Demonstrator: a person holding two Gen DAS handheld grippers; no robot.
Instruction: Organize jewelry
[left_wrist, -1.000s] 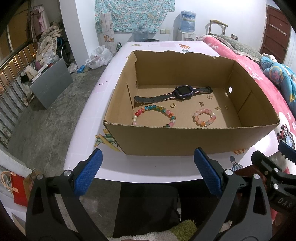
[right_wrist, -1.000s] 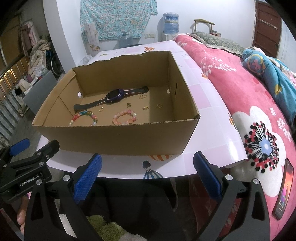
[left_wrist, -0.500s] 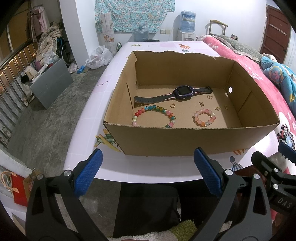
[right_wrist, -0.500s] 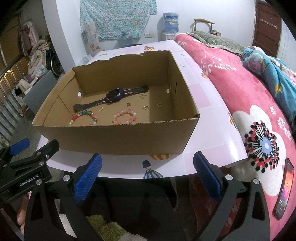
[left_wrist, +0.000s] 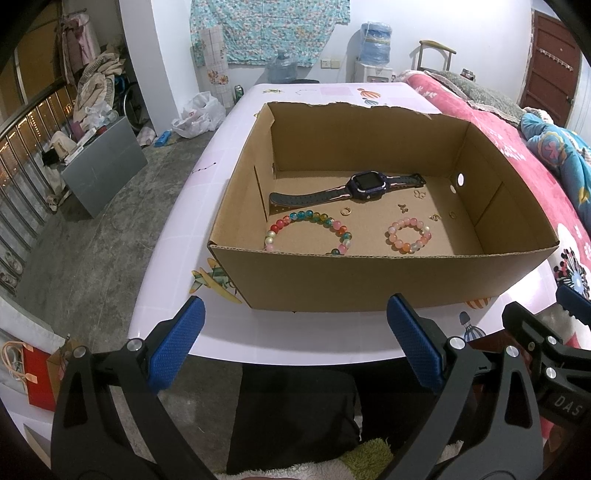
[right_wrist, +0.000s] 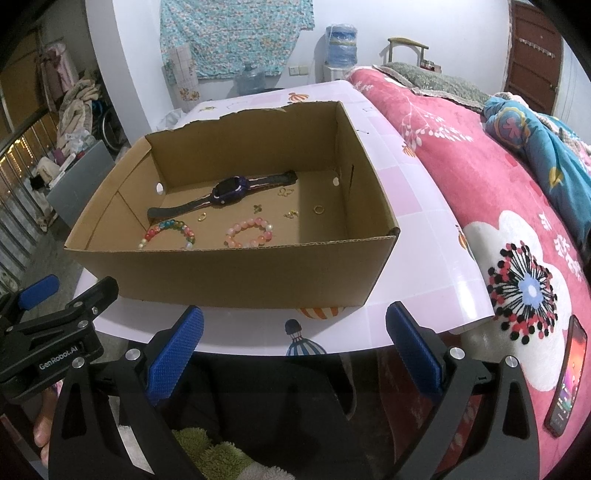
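Left wrist view: an open brown cardboard box (left_wrist: 369, 280) sits on a white tabletop with cartoon balloon prints (left_wrist: 177, 258), and all the jewelry in sight lies loose on the box floor. A dark purple smartwatch with a long strap (left_wrist: 365, 183) lies toward the back wall. In front of it, to the left, a larger multicoloured glass-bead bracelet (left_wrist: 308, 232); to the right, apart from it, a smaller pink-and-orange bead bracelet (left_wrist: 408, 234). Several small gold pieces are scattered between and behind them: a gold ring (right_wrist: 318, 209) near the right wall, a small gold hoop (left_wrist: 345, 211) by the watch strap, other tiny gold charms too small to identify. No piece is seen on the tabletop outside the box. Left gripper (left_wrist: 295, 345) and right gripper (right_wrist: 293, 345) both hover short of the tabletop's near edge, fingers spread wide, nothing between them. Judgement: pieces are gathered in the box, spaced without overlap but in no evident grouping. This fits either a layout waiting to be sorted or one already set down as intended; the frames do not settle which.
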